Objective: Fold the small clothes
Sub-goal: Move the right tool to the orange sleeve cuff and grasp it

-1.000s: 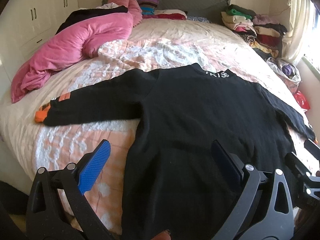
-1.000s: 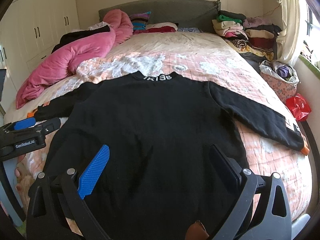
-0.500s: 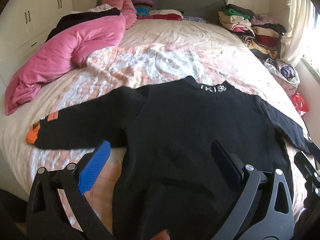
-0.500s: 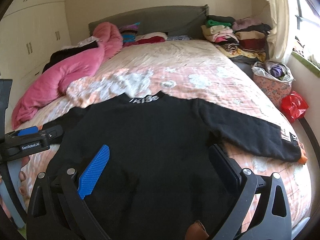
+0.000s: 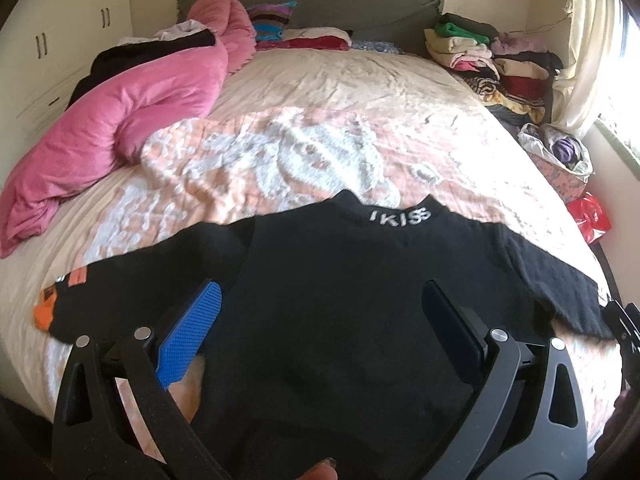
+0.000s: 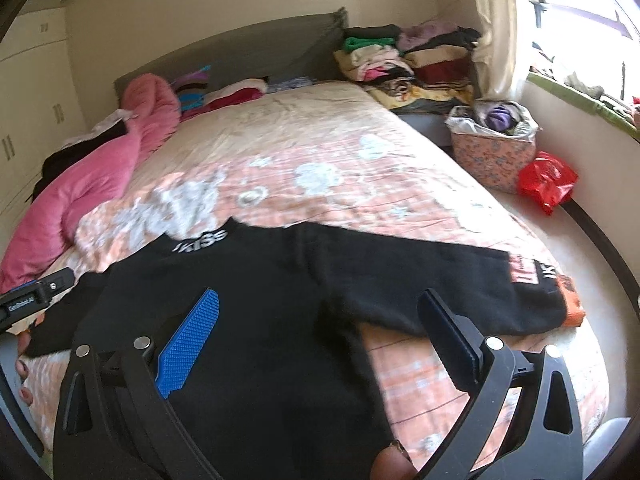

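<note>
A crumpled pink duvet lies along the left side of the bed. The black long-sleeved knit sweater with white collar lettering lies flat on the bed's peach floral quilt, sleeves spread to both sides, orange cuffs at the ends. The left gripper hovers over its body, jaws wide apart and holding nothing. The right gripper hangs above the sweater's right sleeve, jaws likewise wide and empty. Folded clothes are stacked by the window.
</note>
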A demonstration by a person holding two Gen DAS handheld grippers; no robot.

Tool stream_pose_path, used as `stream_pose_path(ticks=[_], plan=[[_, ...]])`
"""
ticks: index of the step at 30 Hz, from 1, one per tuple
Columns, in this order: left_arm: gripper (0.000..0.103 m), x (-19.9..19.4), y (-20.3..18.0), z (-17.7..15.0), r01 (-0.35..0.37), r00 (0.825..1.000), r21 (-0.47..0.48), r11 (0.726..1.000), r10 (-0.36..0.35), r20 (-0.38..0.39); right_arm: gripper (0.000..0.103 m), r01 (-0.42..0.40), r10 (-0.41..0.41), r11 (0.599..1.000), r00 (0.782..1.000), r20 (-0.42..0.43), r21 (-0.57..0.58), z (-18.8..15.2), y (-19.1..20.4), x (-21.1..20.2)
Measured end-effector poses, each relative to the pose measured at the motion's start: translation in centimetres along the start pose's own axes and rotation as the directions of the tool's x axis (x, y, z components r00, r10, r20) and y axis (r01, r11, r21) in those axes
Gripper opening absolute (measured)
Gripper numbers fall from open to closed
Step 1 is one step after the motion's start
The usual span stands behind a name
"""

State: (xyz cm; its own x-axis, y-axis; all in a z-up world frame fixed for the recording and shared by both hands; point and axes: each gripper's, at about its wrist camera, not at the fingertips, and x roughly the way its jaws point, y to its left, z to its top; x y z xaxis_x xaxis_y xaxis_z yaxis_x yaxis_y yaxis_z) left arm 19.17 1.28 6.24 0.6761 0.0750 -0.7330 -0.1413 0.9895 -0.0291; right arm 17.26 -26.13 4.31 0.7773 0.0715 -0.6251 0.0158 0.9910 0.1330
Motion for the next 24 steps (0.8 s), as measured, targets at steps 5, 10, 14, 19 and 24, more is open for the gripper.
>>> stream_pose_path(ticks=[5, 10, 14, 19, 24], plan=[[0.094, 0.9, -1.7, 1.7, 0.016, 1.000, 0.010, 1.000, -0.016, 0.014, 0.099, 0.061, -0.062, 0.996, 0.998, 0.010, 0.059, 1.1, -3.2, 0.6], [0.094, 2.8, -3.5, 3.2, 0.023, 1.000, 0.022, 0.999, -0.023, 0.007, 0.099, 0.117, -0.119, 0.985, 0.993, 0.005, 0.124, 1.7, -6.5, 1.2], [0.094, 4.3, -4.3, 3.9, -0.001, 1.000, 0.029, 1.000, 0.000, 0.008, 0.099, 0.180, -0.180, 0.969, 0.984, -0.013, 0.172, 1.8, -9.5, 1.8], [0.094, 6.0, -6.1, 4.3, 0.049, 0.999, 0.024, 0.999, -0.049, -0.019, 0.099, 0.252, -0.246, 0.938, 0.968, -0.053, 0.239, 1.2, -13.2, 2.5], [0.094, 7.4, -8.5, 3.7, 0.137, 0.990, 0.049, 0.989, -0.136, -0.039, 0.099, 0.307, -0.291, 0.896, 0.952, -0.100, 0.320, -0.2, -16.6, 2.9]])
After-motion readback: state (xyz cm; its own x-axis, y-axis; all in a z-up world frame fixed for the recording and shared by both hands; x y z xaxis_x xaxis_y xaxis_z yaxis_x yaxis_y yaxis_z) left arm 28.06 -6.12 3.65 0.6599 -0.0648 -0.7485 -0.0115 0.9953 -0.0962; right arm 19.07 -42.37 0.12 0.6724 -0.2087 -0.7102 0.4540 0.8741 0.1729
